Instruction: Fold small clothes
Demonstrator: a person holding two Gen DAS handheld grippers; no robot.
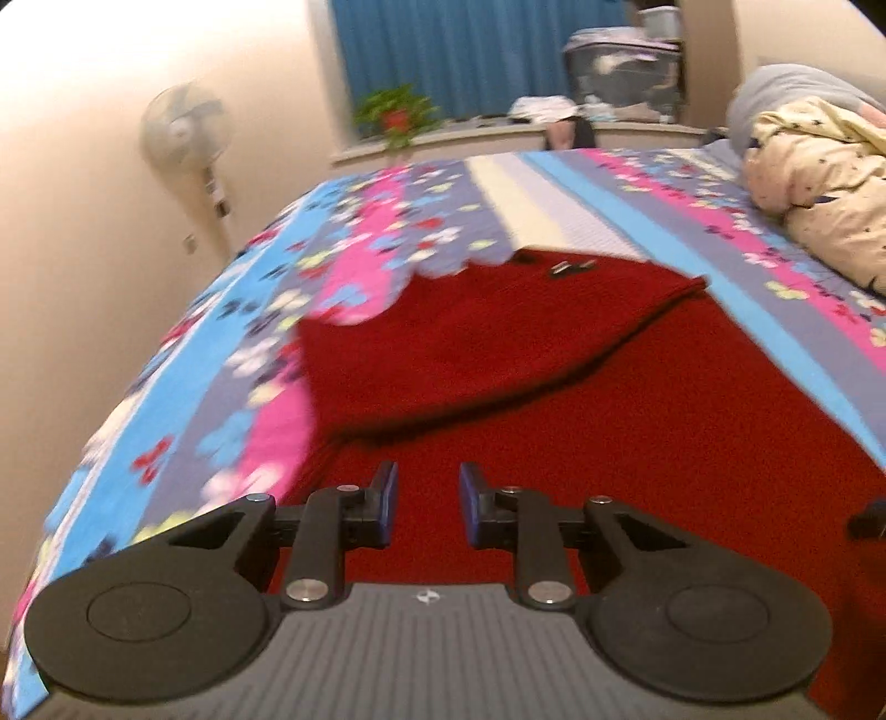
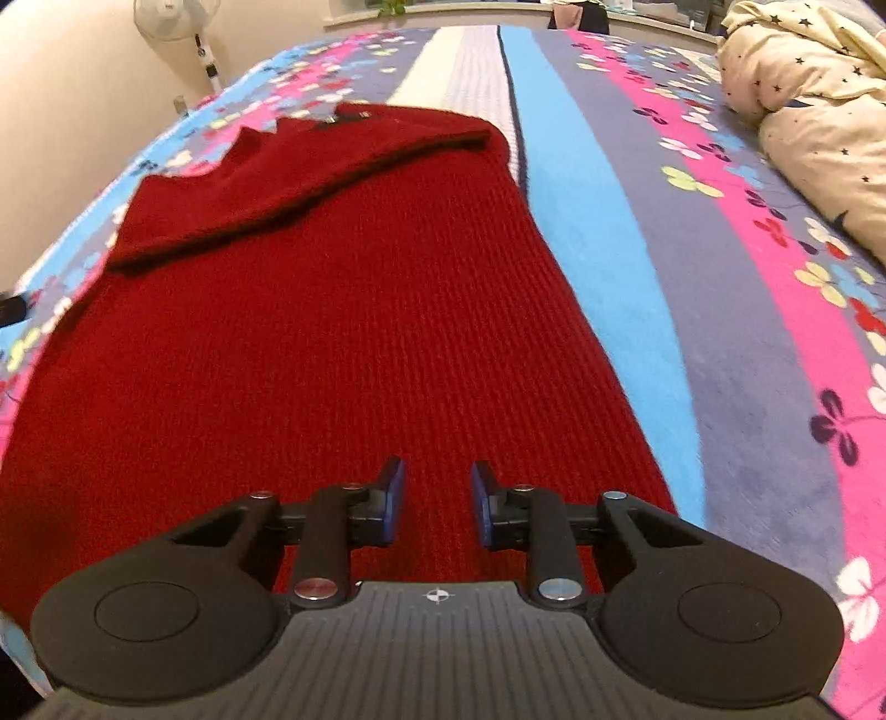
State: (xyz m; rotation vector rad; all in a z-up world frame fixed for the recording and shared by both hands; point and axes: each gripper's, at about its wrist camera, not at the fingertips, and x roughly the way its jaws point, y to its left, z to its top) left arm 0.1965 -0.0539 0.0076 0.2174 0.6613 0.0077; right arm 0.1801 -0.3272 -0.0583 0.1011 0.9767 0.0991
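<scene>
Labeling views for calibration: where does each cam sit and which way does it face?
Left wrist: on the left tongs, angled down over the red sweater toward the fan and curtain; only its own tongs show, gap empty.
Right wrist: on the right tongs, tipped down along the red sweater; only its own tongs show, gap empty.
Shared: sweater, floral bedspread, fan, rumpled quilt.

Two close wrist views down across the shared red sweater (image 1: 498, 360) (image 2: 332, 332), toward the windowsill (image 1: 498, 135).
</scene>
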